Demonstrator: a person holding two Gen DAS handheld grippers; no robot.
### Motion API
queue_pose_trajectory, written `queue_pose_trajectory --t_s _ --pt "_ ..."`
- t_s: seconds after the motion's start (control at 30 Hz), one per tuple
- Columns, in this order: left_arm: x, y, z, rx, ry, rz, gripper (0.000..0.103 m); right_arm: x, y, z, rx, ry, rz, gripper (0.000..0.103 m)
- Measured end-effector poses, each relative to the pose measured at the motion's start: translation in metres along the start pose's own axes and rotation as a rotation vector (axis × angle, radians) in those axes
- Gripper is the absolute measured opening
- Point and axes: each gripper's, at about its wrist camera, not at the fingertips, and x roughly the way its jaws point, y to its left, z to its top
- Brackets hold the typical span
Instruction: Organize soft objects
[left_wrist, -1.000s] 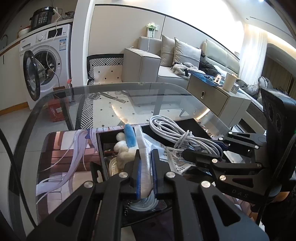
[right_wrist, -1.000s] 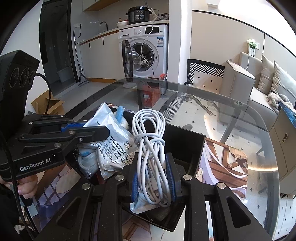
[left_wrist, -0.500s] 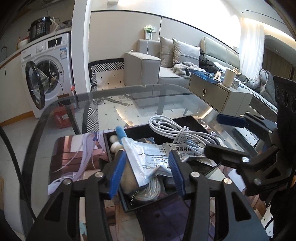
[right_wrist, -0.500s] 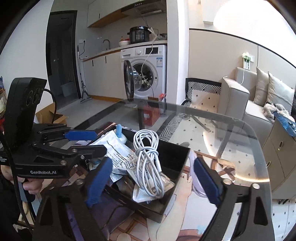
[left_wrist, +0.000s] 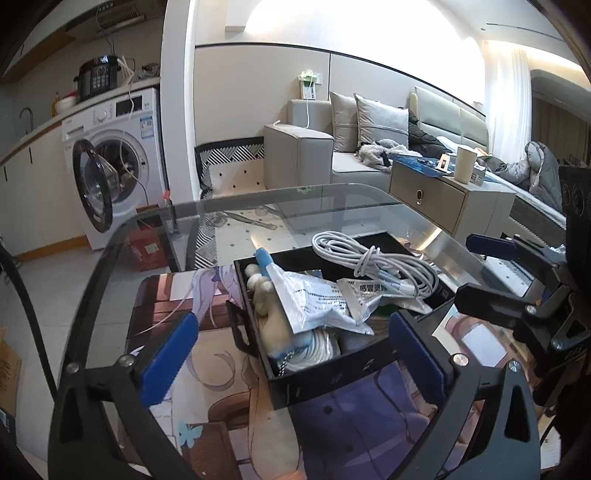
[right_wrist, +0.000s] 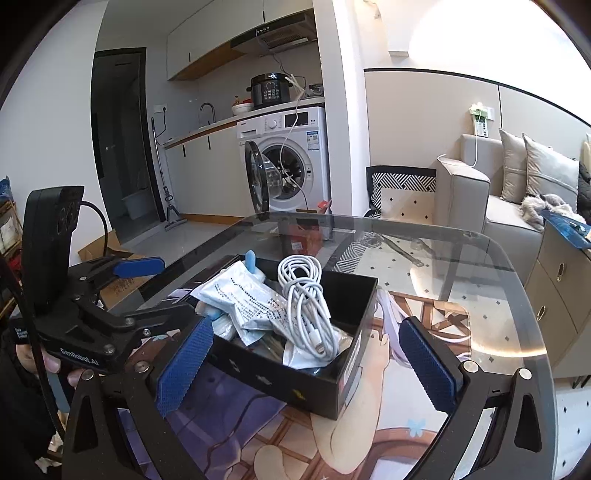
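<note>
A black box (left_wrist: 332, 373) (right_wrist: 354, 314) sits on a printed mat on the glass table. In it lie a coiled white cable (left_wrist: 373, 262) (right_wrist: 306, 299), a white printed pouch (left_wrist: 314, 299) (right_wrist: 240, 291), a silver sachet (left_wrist: 364, 295), a plush toy with a blue part (left_wrist: 260, 280) and a pale bundle (left_wrist: 314, 347). My left gripper (left_wrist: 291, 354) is open and empty, held back just short of the box's near end. My right gripper (right_wrist: 306, 358) is open and empty, its pads either side of the box's near corner. Each gripper shows in the other's view.
The printed mat (right_wrist: 229, 424) covers the near part of the glass table (right_wrist: 461, 258). A washing machine (right_wrist: 291, 158) with its door open, a sofa (left_wrist: 354, 147) and a low cabinet (left_wrist: 443, 192) stand beyond the table.
My left gripper let go of the pouch and my right gripper let go of the cable. Both opened wide and drew back from the box; the items now lie in it.
</note>
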Motion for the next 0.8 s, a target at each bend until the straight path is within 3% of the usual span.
queue_pose_trajectory --t_s 0.37,0.8 --pt "-0.011 0.004 -0.025 -0.066 -0.103 0.084 0.103 -0.008 0.015 -0.016 0.003 -0.069 -0.026 0.102" --pt "-0.010 0.004 -0.038 -0.072 -0.135 0.118 0.103 -0.006 0.020 -0.027 -0.007 -0.112 -0.072 0.102"
